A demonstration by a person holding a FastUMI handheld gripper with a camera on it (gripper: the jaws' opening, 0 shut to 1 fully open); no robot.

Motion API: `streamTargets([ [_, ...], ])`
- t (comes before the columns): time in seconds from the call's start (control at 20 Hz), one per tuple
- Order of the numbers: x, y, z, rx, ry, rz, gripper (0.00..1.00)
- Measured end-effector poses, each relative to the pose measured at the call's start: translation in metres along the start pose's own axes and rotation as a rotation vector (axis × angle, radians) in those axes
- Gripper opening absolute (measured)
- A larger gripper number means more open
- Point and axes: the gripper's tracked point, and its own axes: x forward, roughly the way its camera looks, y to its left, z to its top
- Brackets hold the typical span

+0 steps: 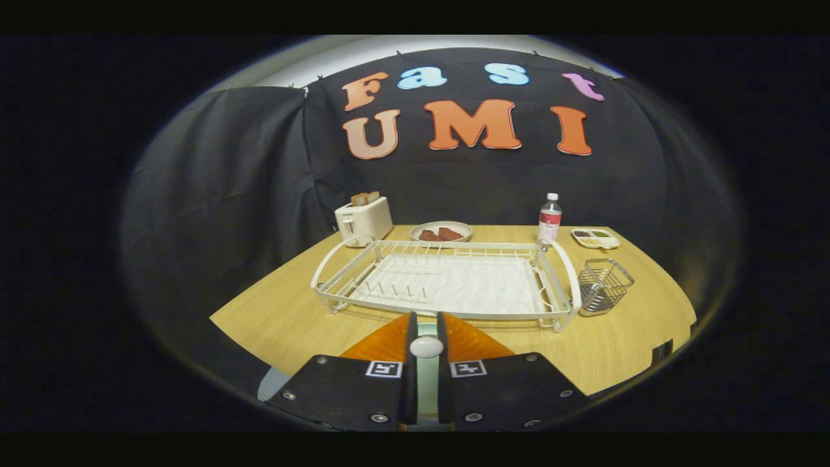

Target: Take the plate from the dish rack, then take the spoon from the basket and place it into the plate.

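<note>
My gripper (426, 322) is shut on a white spoon (426, 347). The spoon's rounded end sits between the two black fingers (410, 344), and its pale handle runs back along the gap. Directly under the fingers lies an orange plate (382, 344), showing on both sides of them, on the wooden table (285, 318) in front of the dish rack. The white wire dish rack (447, 282) just beyond the fingers holds nothing. To the right of the rack, touching its end, stands the metal wire basket (603, 285); I see nothing inside it.
At the back of the table stand a white toaster (363, 220) with bread in it, a dish of brown food (441, 231), a water bottle (549, 219) and a small divided tray (594, 238). The table's edges fall away left and right.
</note>
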Motion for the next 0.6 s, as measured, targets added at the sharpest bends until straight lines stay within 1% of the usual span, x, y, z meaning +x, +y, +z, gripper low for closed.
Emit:
streamTargets([
  [0.15, 0.013, 0.011, -0.012, 0.002, 0.012, 0.034, 0.13],
  [0.3, 0.022, 0.016, -0.019, 0.001, 0.018, 0.045, 0.12],
  [0.4, 0.024, 0.013, -0.028, -0.010, 0.049, 0.032, 0.16],
  [0.6, 0.028, 0.006, -0.040, 0.011, 0.118, 0.026, 0.23],
])
